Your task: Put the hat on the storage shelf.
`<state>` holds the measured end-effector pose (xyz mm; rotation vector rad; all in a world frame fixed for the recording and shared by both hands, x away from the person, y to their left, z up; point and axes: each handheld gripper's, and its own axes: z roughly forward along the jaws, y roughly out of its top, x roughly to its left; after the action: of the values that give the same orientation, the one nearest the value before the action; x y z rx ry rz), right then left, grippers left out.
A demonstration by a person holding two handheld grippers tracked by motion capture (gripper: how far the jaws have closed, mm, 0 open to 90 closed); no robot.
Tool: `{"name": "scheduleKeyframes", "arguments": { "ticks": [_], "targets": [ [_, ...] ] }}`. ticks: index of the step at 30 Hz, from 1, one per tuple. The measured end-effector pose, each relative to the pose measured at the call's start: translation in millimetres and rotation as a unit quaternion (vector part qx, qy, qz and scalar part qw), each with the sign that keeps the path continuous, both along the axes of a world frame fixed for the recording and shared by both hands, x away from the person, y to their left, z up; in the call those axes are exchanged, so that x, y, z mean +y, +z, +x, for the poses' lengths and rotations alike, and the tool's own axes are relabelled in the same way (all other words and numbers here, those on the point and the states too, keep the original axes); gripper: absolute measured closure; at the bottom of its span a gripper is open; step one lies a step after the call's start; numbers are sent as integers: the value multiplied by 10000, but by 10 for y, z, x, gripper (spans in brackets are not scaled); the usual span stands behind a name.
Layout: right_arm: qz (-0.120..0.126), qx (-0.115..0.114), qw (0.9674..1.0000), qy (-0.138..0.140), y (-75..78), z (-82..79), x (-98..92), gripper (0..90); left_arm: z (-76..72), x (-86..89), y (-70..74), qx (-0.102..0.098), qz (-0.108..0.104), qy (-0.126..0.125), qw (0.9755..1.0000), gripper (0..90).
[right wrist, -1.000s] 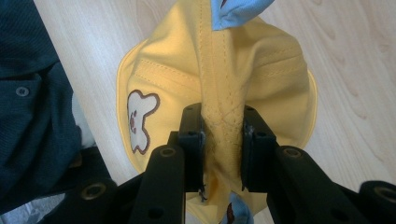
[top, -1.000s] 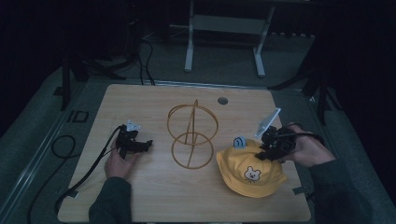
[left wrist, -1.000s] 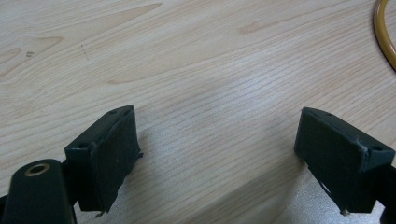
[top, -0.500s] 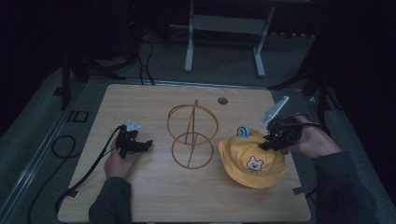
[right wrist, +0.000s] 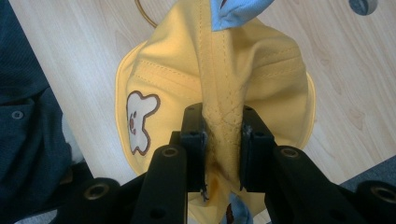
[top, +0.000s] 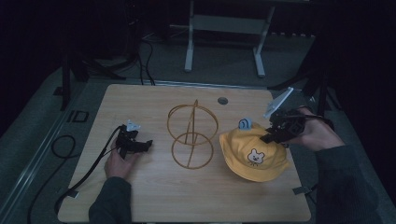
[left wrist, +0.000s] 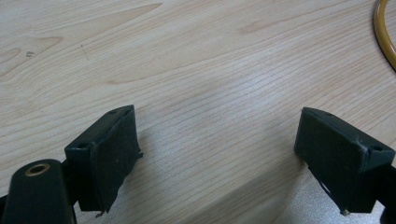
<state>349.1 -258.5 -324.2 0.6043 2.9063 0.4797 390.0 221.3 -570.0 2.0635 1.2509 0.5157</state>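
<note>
Pinching yellow hat (right wrist: 224, 93) fold, jaws hide crown.

Person with two hand-held black grippers, dark long sleeves.
The left gripper (top: 145, 144) had black rectangular pads, a brass-ringed hole and a trailing black cable; the right gripper (top: 269, 137) carried a grey three-cornered plate and black screwed arms.
</note>
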Motion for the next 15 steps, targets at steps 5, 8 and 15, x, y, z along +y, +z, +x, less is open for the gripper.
{"name": "scheduleKeyframes", "arguments": {
  "ticks": [5,8,15],
  "targets": [
    [40,-27,10000,-61,48,26,-13,753,0,1,1,3,9,-5,10000,135],
    [75,-49,9999,-76,78,44,-22,753,0,2,1,3,10,-7,10000,135],
    [118,-125,9998,-125,148,68,-28,755,0,1,1,4,9,-6,10000,135]
  ]
}}
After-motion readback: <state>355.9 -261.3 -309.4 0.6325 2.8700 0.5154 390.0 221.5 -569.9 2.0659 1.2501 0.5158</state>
